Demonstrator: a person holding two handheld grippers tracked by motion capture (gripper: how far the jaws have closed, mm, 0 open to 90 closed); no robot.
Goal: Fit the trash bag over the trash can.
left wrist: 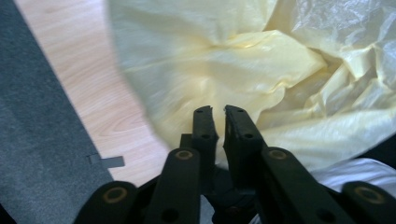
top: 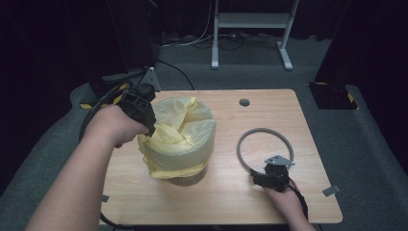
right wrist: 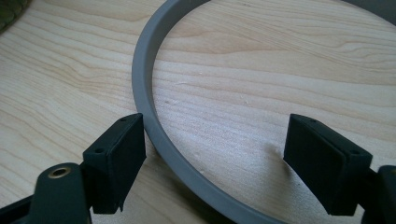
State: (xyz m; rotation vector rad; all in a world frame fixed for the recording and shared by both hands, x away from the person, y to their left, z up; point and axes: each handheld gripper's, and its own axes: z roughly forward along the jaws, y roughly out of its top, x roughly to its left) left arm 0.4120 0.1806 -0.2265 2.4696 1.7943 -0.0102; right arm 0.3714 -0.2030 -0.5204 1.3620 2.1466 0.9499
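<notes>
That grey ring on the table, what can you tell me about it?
The grey ring is a thin, flat hoop, matte like plastic, lying flat on the wooden table to the right of the bag-lined bin. Its near edge passes between the open jaws of the right gripper, close beside one pad; actual contact cannot be told. Nothing lies inside it.

Left gripper: at the yellow bag, on its left edge.
Bag: lines a bin.
Right gripper: beside the grey ring, on the table.
</notes>
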